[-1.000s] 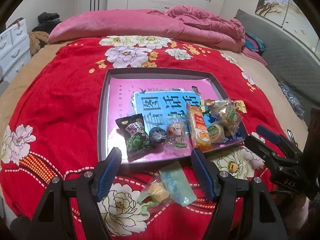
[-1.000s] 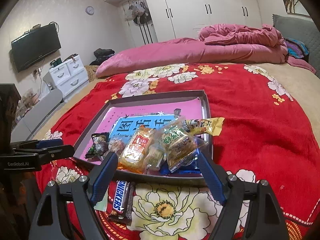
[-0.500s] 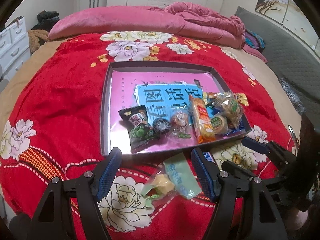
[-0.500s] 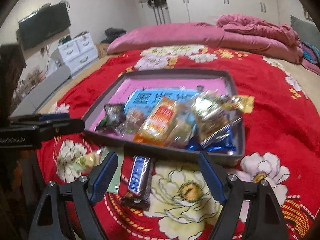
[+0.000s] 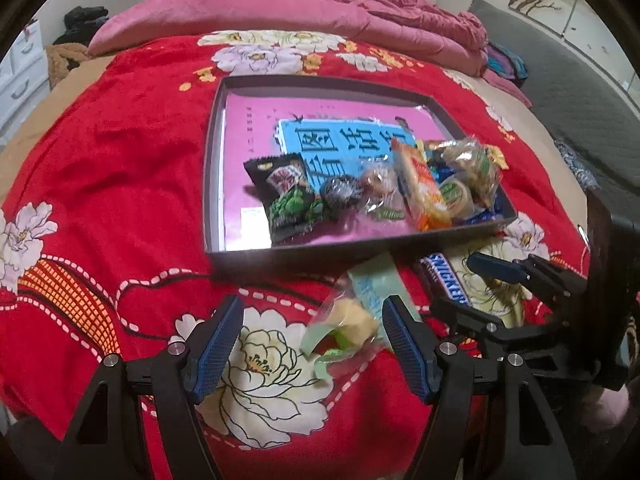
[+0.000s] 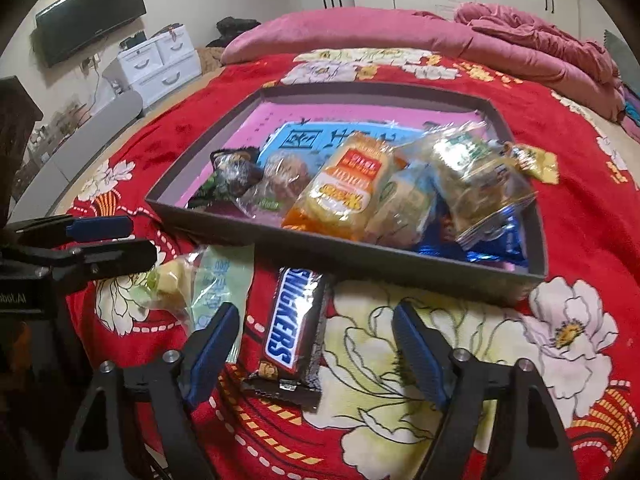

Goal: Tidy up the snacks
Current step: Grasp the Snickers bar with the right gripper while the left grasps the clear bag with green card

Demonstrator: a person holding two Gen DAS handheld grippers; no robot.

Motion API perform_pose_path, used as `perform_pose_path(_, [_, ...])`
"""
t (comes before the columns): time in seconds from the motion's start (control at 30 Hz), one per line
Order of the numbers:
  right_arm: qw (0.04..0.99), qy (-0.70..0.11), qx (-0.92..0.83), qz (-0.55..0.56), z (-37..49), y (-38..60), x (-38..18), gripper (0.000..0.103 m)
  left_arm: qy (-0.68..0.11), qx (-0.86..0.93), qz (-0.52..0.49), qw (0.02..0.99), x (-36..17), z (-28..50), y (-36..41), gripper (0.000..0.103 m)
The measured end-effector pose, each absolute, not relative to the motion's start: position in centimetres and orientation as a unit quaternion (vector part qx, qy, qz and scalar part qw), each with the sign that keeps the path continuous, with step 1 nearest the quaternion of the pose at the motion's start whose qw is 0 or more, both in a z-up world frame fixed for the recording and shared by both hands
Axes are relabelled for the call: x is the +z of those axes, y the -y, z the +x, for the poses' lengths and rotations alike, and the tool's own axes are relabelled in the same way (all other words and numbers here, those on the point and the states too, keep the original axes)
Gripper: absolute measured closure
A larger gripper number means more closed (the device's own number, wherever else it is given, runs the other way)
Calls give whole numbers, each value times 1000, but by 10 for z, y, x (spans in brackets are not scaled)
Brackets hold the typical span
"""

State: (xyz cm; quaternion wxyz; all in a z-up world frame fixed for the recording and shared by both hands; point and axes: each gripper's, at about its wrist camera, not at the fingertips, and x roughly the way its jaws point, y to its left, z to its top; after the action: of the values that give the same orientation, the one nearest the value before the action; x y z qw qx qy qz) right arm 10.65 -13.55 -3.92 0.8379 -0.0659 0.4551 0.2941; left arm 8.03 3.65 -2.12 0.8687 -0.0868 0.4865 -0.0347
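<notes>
A dark grey tray (image 5: 212,160) (image 6: 360,252) with a pink and blue lining sits on the red flowered bedspread and holds several wrapped snacks. In front of it lie a clear and pale green packet (image 5: 352,320) (image 6: 208,280) and a Snickers bar (image 6: 296,320) (image 5: 448,280). My left gripper (image 5: 312,312) (image 6: 132,238) is open low over the bedspread, the pale green packet lying by its right finger. My right gripper (image 6: 316,316) (image 5: 468,284) has its jaws closing, the Snickers bar lying between them with its pads clear of it.
In the tray are a black and green packet (image 5: 288,196), an orange packet (image 6: 344,192) and clear cookie packets (image 6: 472,176). A pink quilt (image 5: 280,8) lies at the bed's far end. White drawers (image 6: 160,64) and a wall television (image 6: 88,12) stand to the left.
Both grippers have come down closer to the bedspread. The right one has swung left, so the Snickers bar now lies between its fingers, and those fingers stand a little narrower.
</notes>
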Motion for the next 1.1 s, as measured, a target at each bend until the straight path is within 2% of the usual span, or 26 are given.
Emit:
perform_pose_path(0.17, [837,-455,294,-81,106,130,-45,40,-494,-54,-89,863,-29,81,-31,29])
perform_pose_path(0.4, [837,-448,291,-116,105,121,-50,48,-511,-61,-84,853,-44,85,-24,29])
perform_pose_path(0.5, [838,-447,287,-121,106,121,-49,56,-513,-58,-86,852,-48,86,-22,29])
perform_pose_path(0.57, [838,-448,289,-117,106,123,-47,68,-514,-56,-84,852,-49,87,-20,29])
perform_pose_path(0.67, [835,-452,293,-111,106,125,-46,73,-517,-54,-60,852,-51,88,-9,29])
perform_pose_path(0.8, [831,-462,300,-82,110,132,-44,74,-517,-59,-42,853,-51,90,2,45])
perform_pose_path(1.1, [822,-467,324,-18,109,144,-35,74,-510,-55,-51,857,-50,91,-3,56])
